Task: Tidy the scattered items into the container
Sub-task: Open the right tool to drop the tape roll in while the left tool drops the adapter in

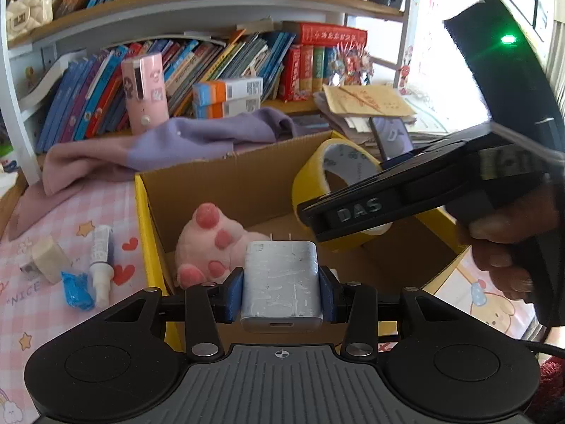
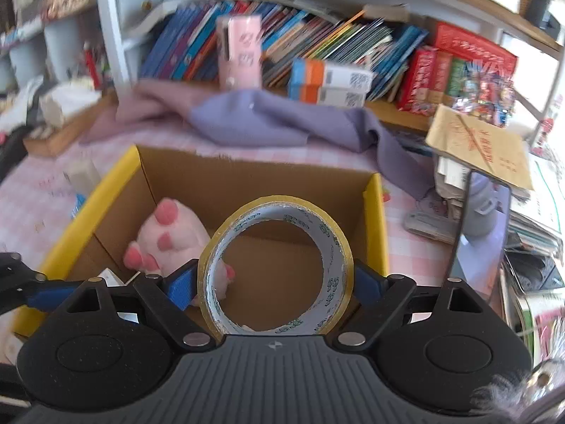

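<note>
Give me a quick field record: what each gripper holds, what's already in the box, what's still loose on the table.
left gripper: shut on white charger, at the box's near edge
right gripper: shut on yellow tape roll, over the box
container: yellow cardboard box, open top
already inside: pink paw plush
still on table, left of box: white glue tube, blue packet, small cream block
behind box: purple cloth, not part of the loose items as far as visible

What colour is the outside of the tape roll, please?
Yellow; the tape roll shows it best in the left wrist view.
</note>
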### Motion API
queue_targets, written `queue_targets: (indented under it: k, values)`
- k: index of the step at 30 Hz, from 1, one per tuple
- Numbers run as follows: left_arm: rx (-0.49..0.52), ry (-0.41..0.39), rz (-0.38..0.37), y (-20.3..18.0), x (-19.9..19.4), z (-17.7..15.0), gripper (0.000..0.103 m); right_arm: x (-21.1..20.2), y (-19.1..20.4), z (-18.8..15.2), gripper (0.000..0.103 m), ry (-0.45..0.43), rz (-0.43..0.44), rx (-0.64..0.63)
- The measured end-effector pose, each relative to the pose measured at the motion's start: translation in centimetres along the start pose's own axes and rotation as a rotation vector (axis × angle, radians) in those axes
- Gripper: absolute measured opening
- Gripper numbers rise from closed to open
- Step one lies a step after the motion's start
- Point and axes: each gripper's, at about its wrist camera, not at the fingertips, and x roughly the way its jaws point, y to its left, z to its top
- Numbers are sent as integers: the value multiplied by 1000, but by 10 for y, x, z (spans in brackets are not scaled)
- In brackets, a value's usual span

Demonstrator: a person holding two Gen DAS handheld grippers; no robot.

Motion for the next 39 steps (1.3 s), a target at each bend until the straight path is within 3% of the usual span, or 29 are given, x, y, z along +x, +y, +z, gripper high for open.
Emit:
queue_targets:
  k: [9, 20, 21, 23, 24, 39]
  values:
    - [4, 62, 16, -4, 15, -3, 42, 38, 3, 8, 87, 103, -8, -75]
    - [-14, 70, 21, -4, 19, -2, 46, 40, 6, 7, 88, 121, 11, -89]
    - [-13, 66, 22, -5, 18, -2, 47, 39, 6, 7, 90, 113, 13, -84]
    - [-9, 50, 25, -6, 15, -1, 63, 36, 5, 7, 92, 97, 16, -78]
    - [-7, 39, 30, -6, 13, -1, 66, 35, 4, 7, 92, 91, 17, -74]
    - [-45, -131, 79, 2, -56, -2, 76, -56, 17, -2, 93, -181, 13, -29]
